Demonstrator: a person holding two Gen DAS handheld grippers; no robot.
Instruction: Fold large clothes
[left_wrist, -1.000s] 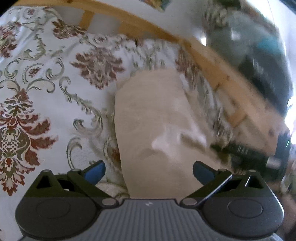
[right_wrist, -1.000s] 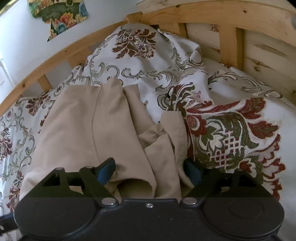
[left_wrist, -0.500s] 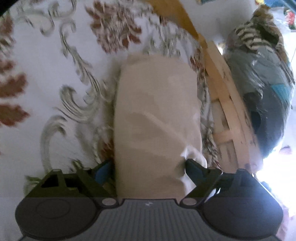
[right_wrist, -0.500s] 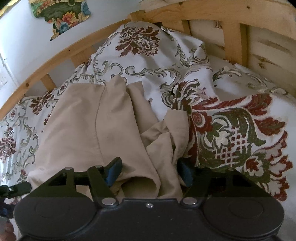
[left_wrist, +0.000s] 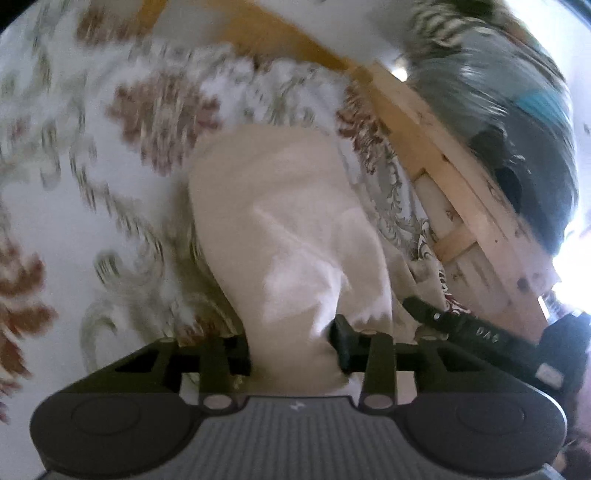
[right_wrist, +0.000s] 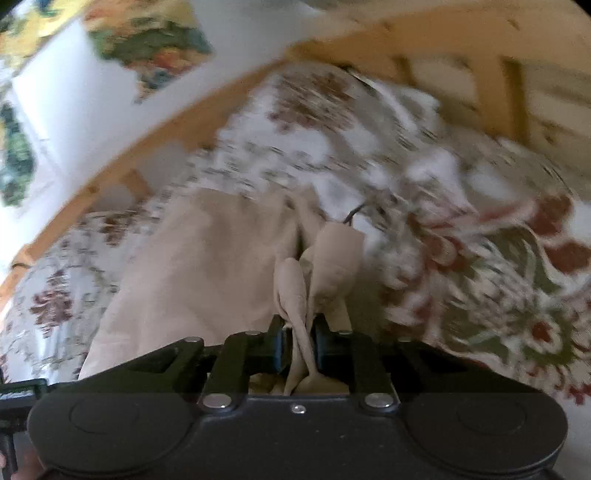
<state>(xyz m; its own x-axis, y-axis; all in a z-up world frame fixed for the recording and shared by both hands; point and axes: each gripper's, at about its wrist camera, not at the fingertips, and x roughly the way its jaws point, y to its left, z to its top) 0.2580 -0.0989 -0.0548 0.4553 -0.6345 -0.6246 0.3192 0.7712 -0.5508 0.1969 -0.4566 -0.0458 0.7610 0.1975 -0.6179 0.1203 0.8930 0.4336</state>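
Observation:
A beige garment (left_wrist: 280, 229) lies on a floral bedspread (left_wrist: 74, 184). In the left wrist view my left gripper (left_wrist: 293, 350) is closing on a thick bunch of the beige cloth, and both pads press into it. In the right wrist view the same beige garment (right_wrist: 207, 266) spreads to the left, and my right gripper (right_wrist: 299, 345) is closing on a narrow twisted fold of it, with the cloth pinched between the pads. My right gripper's black body (left_wrist: 480, 332) shows at the right of the left wrist view. Both views are blurred.
A wooden bed frame (left_wrist: 424, 122) runs along the far and right sides, and in the right wrist view the wooden frame (right_wrist: 461, 59) rises behind the bedspread (right_wrist: 498, 266). A heap of dark clothes (left_wrist: 517, 129) sits beyond the rail. A white wall with floral stickers (right_wrist: 147, 48) stands behind.
Both grippers have closed from wide open onto the beige cloth. The cloth now bunches between each pair of pads, and both views have shifted and blurred.

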